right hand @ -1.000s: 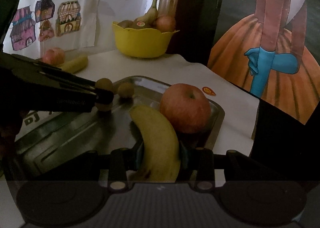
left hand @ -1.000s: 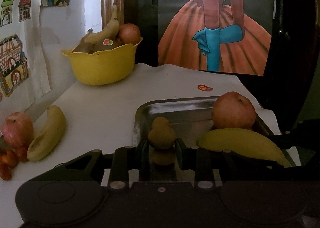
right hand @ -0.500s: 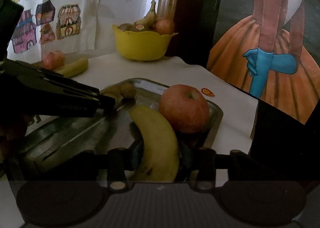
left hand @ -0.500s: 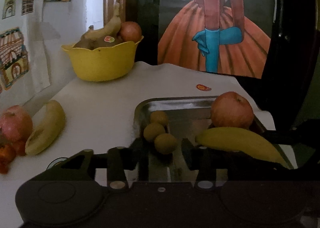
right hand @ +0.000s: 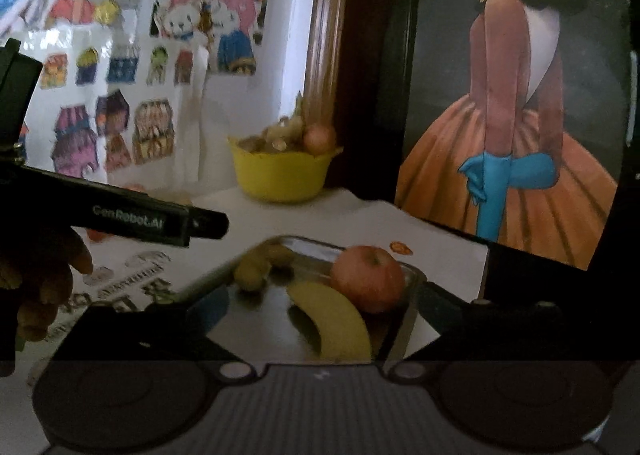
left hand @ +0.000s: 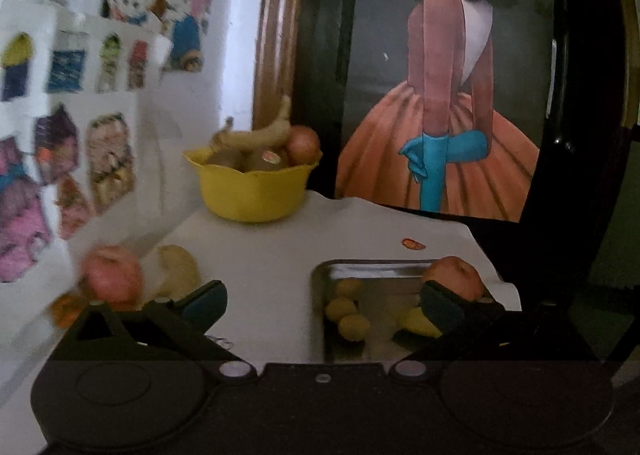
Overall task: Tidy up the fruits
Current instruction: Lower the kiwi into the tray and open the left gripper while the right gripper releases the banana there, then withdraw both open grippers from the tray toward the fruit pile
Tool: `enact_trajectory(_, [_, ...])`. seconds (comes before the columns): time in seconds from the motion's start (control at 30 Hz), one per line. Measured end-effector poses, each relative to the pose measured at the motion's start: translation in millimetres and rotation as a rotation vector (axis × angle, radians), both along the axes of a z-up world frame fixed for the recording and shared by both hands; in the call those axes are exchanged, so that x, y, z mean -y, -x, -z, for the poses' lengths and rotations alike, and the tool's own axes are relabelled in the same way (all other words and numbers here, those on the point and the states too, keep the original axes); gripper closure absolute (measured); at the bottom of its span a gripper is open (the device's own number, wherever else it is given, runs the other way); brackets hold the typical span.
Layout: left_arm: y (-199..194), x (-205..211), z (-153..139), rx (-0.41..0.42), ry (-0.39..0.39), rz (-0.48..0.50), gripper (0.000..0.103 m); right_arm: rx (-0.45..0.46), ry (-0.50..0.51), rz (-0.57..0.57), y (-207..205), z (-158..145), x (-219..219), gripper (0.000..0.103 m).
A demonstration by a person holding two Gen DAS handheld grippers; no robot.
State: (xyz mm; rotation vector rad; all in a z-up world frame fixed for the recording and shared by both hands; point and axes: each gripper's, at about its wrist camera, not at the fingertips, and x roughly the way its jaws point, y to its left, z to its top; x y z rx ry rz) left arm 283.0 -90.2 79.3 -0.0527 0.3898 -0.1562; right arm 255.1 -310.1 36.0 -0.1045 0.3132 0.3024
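**Three small fruits, one banana, one apple in the tray**

Three small round yellow fruits [left hand: 347, 311], one banana [right hand: 336, 321] and one apple [right hand: 367, 278] lie in the metal tray [right hand: 408, 325]. Left gripper [left hand: 320, 301] and right gripper [right hand: 316, 305] have just been opening; both jaws gape wide, empty. The yellow bowl's [left hand: 250, 191] heaped fruit is blurred; another apple [left hand: 113, 274] and banana [left hand: 179, 269] outside the tray are smeared.

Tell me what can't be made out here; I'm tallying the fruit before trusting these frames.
- Left wrist view: banana in the metal tray, mostly hidden behind a finger of the left gripper.
- Left wrist view: small orange fruit beside the loose apple, smeared by blur.
- Right wrist view: yellow bowl contents, blurred; count unclear.
- Right wrist view: tray's near end, cut off by the right gripper.
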Motion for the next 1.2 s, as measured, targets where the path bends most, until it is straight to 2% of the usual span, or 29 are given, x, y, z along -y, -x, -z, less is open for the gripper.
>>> enact_trajectory(0.23, [54,-42,-22,0.043,0.007,-0.045,0.001,0.043,-0.06,-0.007,49,-15,-21,0.0])
enact_trajectory(0.4, [94,-76,-26,0.054,0.043,-0.069,0.001,0.058,-0.113,-0.017,85,-25,-44,0.0])
enact_trajectory(0.57, [129,-106,-26,0.067,0.049,-0.102,0.001,0.071,-0.122,-0.017,121,-30,-70,0.0])
enact_trajectory(0.83, [170,-155,-11,0.016,0.098,-0.217,0.001,0.038,-0.086,-0.013,160,-22,-119,0.0])
enact_trajectory(1.07, [189,-180,14,-0.039,0.061,-0.268,0.001,-0.039,-0.109,-0.036,169,-8,-150,0.0])
enact_trajectory(1.2, [192,-185,34,-0.079,0.067,-0.29,0.001,-0.065,-0.114,-0.028,170,1,-161,0.0])
